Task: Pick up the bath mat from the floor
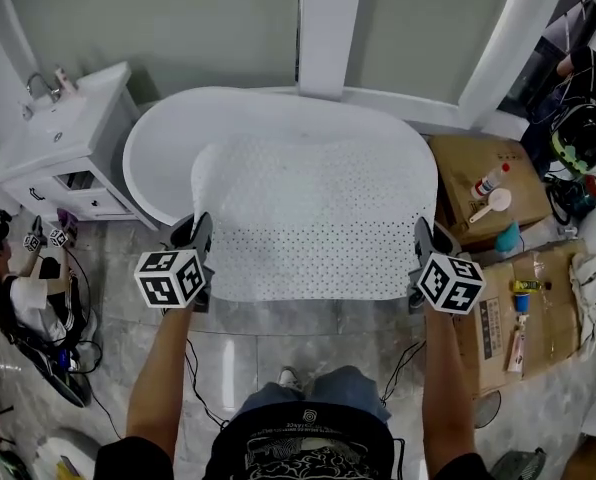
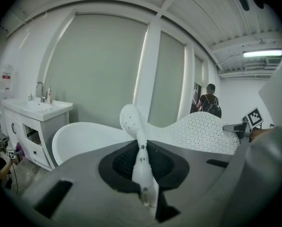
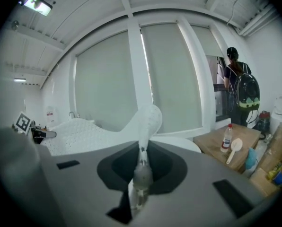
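Observation:
The white bath mat [image 1: 308, 218], dotted with small holes, hangs stretched between my two grippers, above the floor and in front of the bathtub [image 1: 158, 143]. My left gripper [image 1: 200, 236] is shut on the mat's near left corner, my right gripper [image 1: 421, 243] on its near right corner. In the left gripper view the mat's edge [image 2: 140, 145] runs pinched between the jaws and curls up beyond them. Between the jaws in the right gripper view sits the same kind of pinched mat fold [image 3: 143, 141].
A white oval bathtub stands under the window posts [image 1: 328, 28]. A vanity with a sink [image 1: 63, 133] is at the left. Cardboard boxes [image 1: 478, 183] with a bottle [image 1: 490, 180] and small items lie at the right. A person [image 1: 28, 288] sits at the far left; cables trail on the floor.

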`<state>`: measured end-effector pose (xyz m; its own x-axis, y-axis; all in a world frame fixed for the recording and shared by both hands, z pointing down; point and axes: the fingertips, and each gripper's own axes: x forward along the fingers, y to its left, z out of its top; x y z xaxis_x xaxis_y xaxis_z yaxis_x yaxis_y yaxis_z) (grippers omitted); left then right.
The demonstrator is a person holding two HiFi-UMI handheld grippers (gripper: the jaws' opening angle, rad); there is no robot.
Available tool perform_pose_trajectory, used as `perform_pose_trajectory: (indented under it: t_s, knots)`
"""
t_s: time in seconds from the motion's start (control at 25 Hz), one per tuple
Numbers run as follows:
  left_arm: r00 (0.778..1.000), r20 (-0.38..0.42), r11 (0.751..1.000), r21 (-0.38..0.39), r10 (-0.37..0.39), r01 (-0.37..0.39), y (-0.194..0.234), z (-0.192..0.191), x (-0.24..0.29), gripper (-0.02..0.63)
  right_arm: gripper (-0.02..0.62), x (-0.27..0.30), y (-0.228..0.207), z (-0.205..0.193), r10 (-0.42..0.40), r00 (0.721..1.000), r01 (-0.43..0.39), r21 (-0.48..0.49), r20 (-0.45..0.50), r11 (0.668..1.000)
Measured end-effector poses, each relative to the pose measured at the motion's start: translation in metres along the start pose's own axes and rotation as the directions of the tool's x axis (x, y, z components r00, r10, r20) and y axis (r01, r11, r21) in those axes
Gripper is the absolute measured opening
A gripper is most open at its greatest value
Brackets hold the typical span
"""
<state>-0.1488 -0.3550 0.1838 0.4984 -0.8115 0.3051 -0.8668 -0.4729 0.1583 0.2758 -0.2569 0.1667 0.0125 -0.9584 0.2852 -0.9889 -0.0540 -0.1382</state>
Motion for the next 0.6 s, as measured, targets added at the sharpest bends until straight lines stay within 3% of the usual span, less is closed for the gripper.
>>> perform_pose_trajectory:
  t_s: [0.32,0.6]
  knots:
    - [0.994,0.102,0.999,0.043,0.026,-0.030,-0.029,0.055,0.014,0.038,0.029,0.005,-0.015,0.051,0.032,0.994,-0.030,-0.019,0.106,0.999]
    - [0.986,0.151,0.996,0.046,0.066,-0.074,-0.052,0.090,0.032,0.038,0.029,0.023,-0.037,0.092,0.079,0.986,-0.073,-0.046,0.144,0.996]
